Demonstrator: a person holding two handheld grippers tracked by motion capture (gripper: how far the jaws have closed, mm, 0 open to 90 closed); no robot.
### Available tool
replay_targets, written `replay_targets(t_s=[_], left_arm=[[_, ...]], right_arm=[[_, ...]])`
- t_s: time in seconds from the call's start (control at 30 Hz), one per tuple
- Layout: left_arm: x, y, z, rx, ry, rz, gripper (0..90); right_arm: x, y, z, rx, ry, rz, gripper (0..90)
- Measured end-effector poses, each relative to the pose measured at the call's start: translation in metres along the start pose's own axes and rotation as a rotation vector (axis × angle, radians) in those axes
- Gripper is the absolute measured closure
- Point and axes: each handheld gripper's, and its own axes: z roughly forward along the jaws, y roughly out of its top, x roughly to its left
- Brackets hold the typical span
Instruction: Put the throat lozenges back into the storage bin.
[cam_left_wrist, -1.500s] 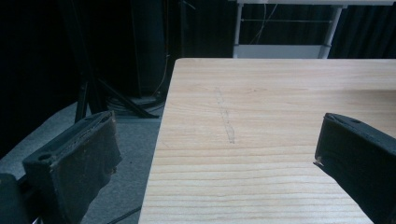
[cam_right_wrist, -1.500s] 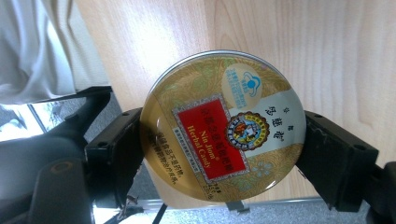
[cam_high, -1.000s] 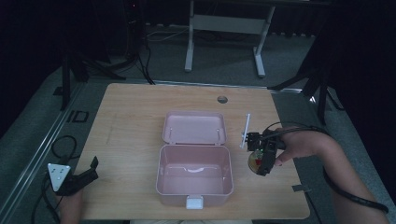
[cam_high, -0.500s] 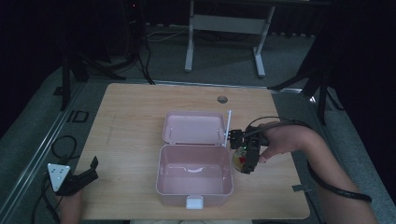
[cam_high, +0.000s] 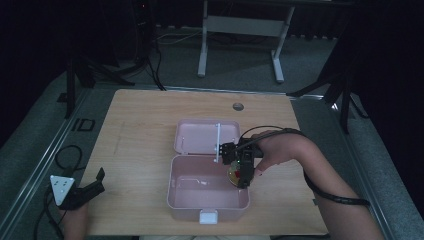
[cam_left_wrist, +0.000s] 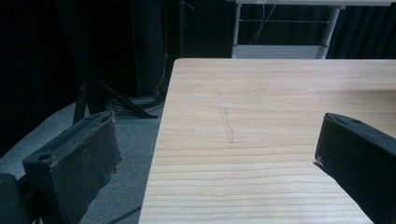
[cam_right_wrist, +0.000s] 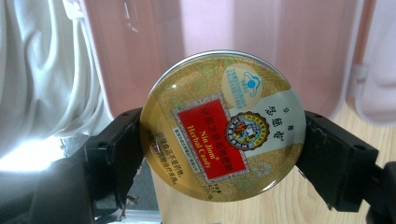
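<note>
Between the jaws of the right hand-held gripper (cam_right_wrist: 219, 154) sits a round candy tin (cam_right_wrist: 223, 125), pinched at its rim over the open pink box (cam_high: 210, 190). That edge grip looks slippery; the tin could twist free. Left hand-held gripper (cam_left_wrist: 215, 158) rests wide open, empty, on the surface (cam_left_wrist: 280, 102).

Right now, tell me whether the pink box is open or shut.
Open: the pink box has its lid folded back flat on the table, interior exposed.

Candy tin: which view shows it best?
Right gripper view: the candy tin sits large between the jaws, its lid label readable. In the high view the candy tin is a small blob over the pink box. Left gripper view looks at the table.
</note>
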Motion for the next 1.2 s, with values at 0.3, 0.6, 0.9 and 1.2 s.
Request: replay_targets(t_s=[0.3, 0.6, 0.9, 1.2], left_arm=[[0.000, 0.000, 0.000, 0.003, -0.001, 0.003, 0.3], [0.000, 0.000, 0.000, 0.003, -0.004, 0.003, 0.3], [0.000, 0.000, 0.001, 0.003, -0.006, 0.001, 0.3], [0.000, -0.001, 0.001, 0.004, -0.010, -0.001, 0.3]], right_arm=[[0.000, 0.011, 0.015, -0.020, 0.019, -0.031, 20.0], [-0.006, 0.021, 0.056, -0.021, 0.058, -0.046, 20.0], [-0.006, 0.024, 0.084, -0.026, 0.066, -0.094, 20.0], [-0.003, 0.031, 0.107, 0.034, 0.066, -0.134, 19.9]])
